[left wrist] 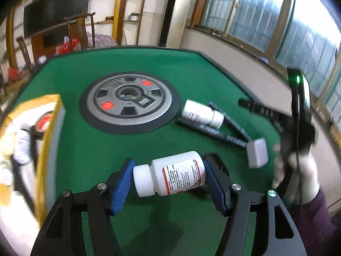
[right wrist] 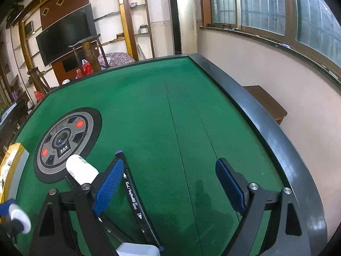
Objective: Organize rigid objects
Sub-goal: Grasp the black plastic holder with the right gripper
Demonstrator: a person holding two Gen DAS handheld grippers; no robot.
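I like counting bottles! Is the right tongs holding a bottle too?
No, the right tongs stand wide apart with only green table between their blue pads.

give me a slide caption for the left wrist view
Left hand-held gripper grips a white pill bottle above the green table.

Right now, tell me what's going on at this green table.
A person is tidying small items with two handheld grippers. The left gripper is shut on a white pill bottle, held sideways above the felt, near a yellow box. The right gripper is open and empty. A second white bottle lies across dark markers on the table.
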